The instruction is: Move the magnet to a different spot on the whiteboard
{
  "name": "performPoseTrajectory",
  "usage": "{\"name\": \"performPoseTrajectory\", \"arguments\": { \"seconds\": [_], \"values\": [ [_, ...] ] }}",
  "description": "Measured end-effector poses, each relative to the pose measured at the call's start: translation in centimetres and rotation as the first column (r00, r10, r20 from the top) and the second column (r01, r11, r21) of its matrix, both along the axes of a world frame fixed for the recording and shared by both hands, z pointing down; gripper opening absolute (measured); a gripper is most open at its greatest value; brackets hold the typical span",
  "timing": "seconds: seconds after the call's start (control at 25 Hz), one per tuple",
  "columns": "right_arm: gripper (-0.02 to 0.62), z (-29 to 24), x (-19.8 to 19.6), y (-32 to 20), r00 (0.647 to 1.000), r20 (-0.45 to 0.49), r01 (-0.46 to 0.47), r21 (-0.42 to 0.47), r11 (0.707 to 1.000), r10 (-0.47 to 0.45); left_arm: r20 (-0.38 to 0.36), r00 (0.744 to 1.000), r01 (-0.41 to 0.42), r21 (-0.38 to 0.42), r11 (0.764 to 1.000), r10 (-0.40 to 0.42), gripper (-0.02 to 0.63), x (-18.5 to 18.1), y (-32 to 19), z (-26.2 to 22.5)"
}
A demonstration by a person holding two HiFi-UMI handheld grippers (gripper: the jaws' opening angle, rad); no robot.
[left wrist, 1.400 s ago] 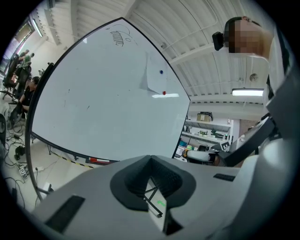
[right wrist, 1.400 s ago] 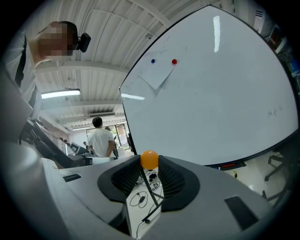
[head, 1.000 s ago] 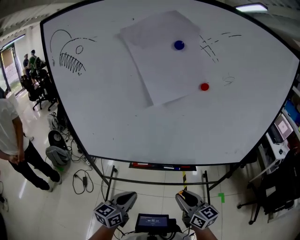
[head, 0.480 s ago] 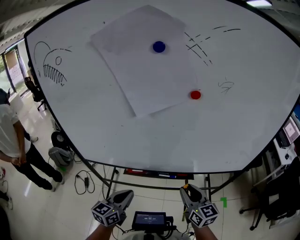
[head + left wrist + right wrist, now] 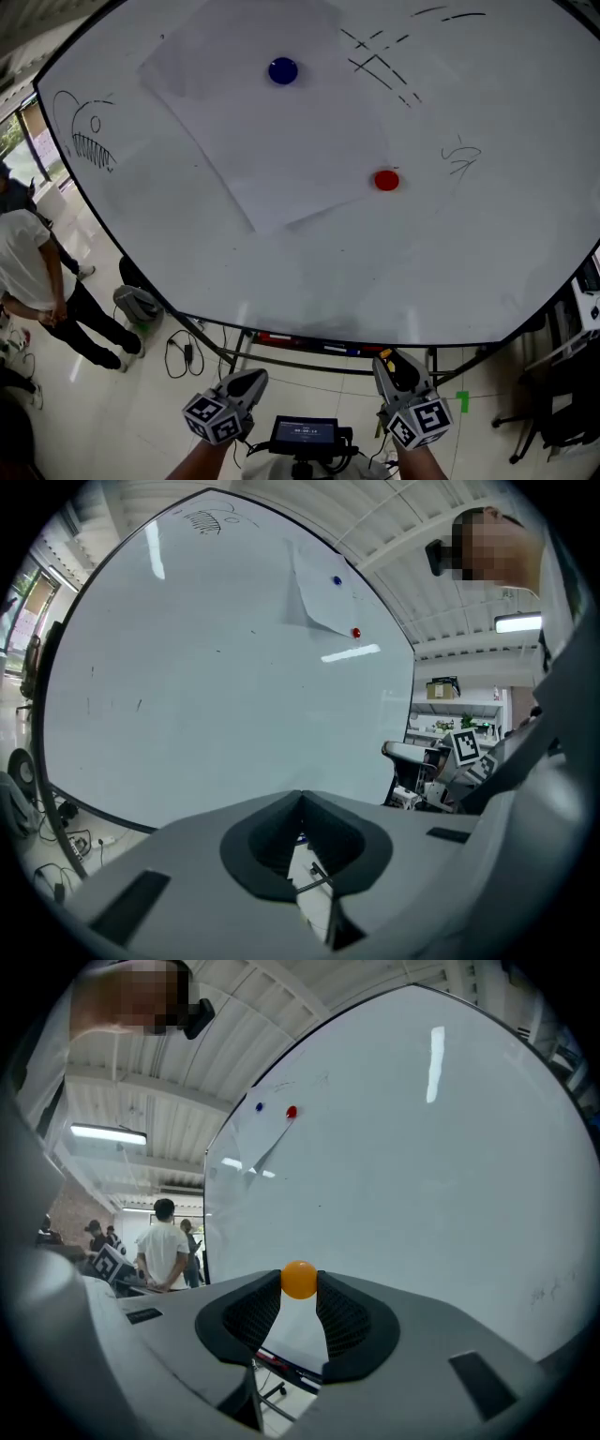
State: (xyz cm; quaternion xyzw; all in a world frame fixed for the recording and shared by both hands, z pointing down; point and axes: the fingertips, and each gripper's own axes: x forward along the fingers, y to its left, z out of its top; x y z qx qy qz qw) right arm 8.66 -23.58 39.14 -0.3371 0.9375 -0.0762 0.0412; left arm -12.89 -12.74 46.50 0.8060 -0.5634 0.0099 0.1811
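A big whiteboard [image 5: 187, 234] fills the head view. A tilted paper sheet [image 5: 281, 141] lies on it, with a blue magnet [image 5: 283, 70] near its top and a red magnet [image 5: 386, 180] at its lower right corner. Both show small in the right gripper view: blue magnet [image 5: 260, 1107], red magnet [image 5: 292, 1112]. My right gripper [image 5: 299, 1283] is shut on a small orange magnet [image 5: 299, 1279] at its fingertips, well short of the board. My left gripper [image 5: 300, 797] is shut with nothing in it. Both sit low in the head view, left gripper [image 5: 253, 377] and right gripper [image 5: 386, 359].
A person in a white shirt [image 5: 37, 272] stands to the board's left. The marker tray [image 5: 319, 342] runs under the board's lower edge above the stand legs. Cables [image 5: 178, 352] lie on the floor. Pen sketches [image 5: 84, 141] mark the board's left and upper right.
The board has come closer and fills more of the head view; paper and magnets slid left in the picture. Both grippers stayed low, the orange magnet still in the right one.
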Motion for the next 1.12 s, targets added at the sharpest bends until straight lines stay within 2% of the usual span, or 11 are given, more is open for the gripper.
{"name": "performPoseTrajectory", "arguments": {
  "seconds": [0.2, 0.44, 0.72, 0.92, 1.12],
  "values": [
    [0.137, -1.1, -1.2, -0.9, 0.998, -0.059, 0.011, 0.074, 0.997, -0.006, 0.01, 1.0, 0.004, 0.01, 1.0, -0.004, 0.035, -0.6, -0.9, 0.0],
    [0.137, -2.9, -4.1, -0.8, 0.993, -0.117, 0.039, 0.142, 0.989, -0.022, -0.021, 1.0, -0.008, 0.032, 0.999, 0.009, 0.035, -2.7, -1.9, -0.5],
    [0.137, -4.6, -9.4, -0.8, 0.982, -0.188, 0.046, 0.214, 0.976, -0.005, -0.022, 0.999, -0.044, 0.02, 0.999, 0.045, 0.035, -7.1, -1.2, 0.1],
    [0.137, -5.0, -12.7, -1.2, 0.943, -0.326, 0.031, 0.269, 0.963, 0.061, -0.045, 0.997, -0.064, 0.006, 0.998, 0.064, 0.035, -9.7, -0.6, 0.9],
    [0.137, -4.9, -16.0, -2.5, 0.891, -0.426, -0.001, 0.348, 0.938, 0.159, -0.017, 0.995, -0.098, 0.022, 0.995, 0.098, 0.035, -12.5, -0.6, 1.0]
  ]
}}
